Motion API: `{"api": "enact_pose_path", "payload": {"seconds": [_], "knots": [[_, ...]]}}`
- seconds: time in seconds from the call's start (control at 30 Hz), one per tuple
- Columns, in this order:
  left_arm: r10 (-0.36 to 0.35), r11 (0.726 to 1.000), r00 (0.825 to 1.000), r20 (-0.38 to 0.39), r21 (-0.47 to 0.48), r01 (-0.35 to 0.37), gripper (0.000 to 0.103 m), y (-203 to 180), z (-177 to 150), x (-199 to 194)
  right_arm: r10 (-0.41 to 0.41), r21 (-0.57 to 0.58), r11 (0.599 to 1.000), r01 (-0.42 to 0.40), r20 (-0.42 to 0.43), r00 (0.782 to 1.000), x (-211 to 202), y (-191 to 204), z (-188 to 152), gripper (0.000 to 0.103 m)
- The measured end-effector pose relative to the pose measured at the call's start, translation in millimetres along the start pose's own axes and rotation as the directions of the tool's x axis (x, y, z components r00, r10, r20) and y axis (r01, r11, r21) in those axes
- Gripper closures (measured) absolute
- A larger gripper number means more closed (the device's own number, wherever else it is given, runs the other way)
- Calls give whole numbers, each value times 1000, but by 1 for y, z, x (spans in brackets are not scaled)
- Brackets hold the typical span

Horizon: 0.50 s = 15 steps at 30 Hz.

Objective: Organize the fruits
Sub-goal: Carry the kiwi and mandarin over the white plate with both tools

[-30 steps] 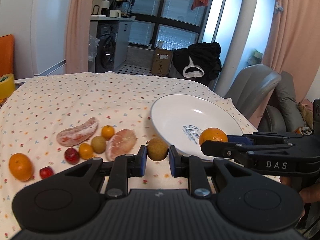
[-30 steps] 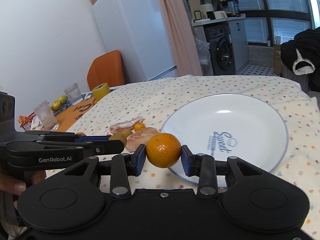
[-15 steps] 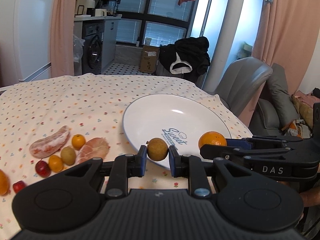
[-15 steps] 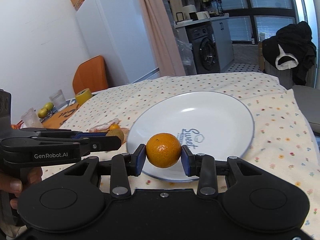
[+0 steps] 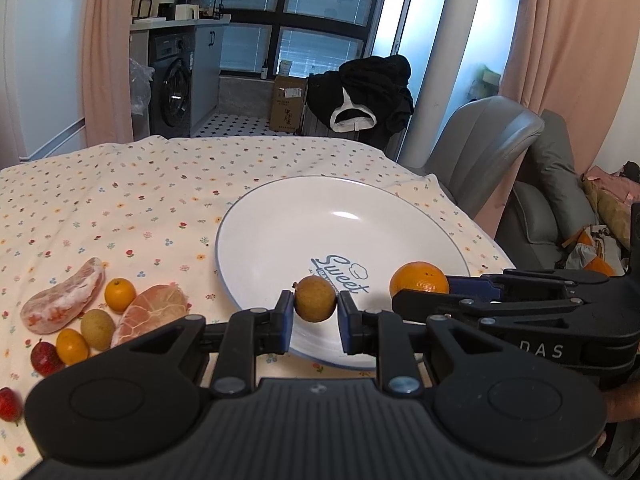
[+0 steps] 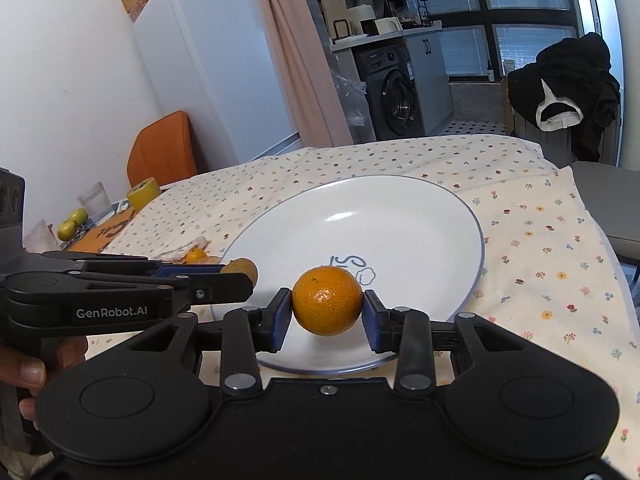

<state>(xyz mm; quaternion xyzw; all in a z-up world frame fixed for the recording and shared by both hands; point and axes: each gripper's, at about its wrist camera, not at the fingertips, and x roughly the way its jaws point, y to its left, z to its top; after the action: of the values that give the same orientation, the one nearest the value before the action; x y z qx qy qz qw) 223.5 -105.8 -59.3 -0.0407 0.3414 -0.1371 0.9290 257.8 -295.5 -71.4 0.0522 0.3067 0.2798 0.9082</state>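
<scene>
My left gripper (image 5: 315, 308) is shut on a small brown round fruit (image 5: 315, 298), held over the near rim of the white plate (image 5: 280, 232). My right gripper (image 6: 326, 312) is shut on an orange (image 6: 327, 300) above the same plate (image 6: 420, 220). In the left wrist view the orange (image 5: 418, 278) shows at the right, over the plate's near right edge. From the right wrist view the brown fruit (image 6: 242, 267) peeks out past the left gripper's fingers. The plate holds nothing.
Left of the plate on the flowered cloth (image 5: 120, 184) lie two peeled citrus pieces (image 5: 64, 296), small oranges (image 5: 119, 289), another brown fruit (image 5: 97, 328) and red fruits (image 5: 45, 357). A grey chair (image 5: 480, 144) stands beyond the table's right edge. A glass (image 6: 94, 200) and tape roll (image 6: 144, 192) sit far left.
Both grippers have carried their fruit rightward and forward, from beside the plate to over its near part. The loose fruit pile has slid toward the left of the left wrist view.
</scene>
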Motion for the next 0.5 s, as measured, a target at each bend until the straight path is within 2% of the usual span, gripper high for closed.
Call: {"api": "enact_pose_path", "payload": {"seconds": [0.5], "knots": [[5, 1000, 999, -51, -7, -5, 81, 1, 2, 24, -21, -2, 1000, 21, -24, 999, 18, -7, 3, 67]]}}
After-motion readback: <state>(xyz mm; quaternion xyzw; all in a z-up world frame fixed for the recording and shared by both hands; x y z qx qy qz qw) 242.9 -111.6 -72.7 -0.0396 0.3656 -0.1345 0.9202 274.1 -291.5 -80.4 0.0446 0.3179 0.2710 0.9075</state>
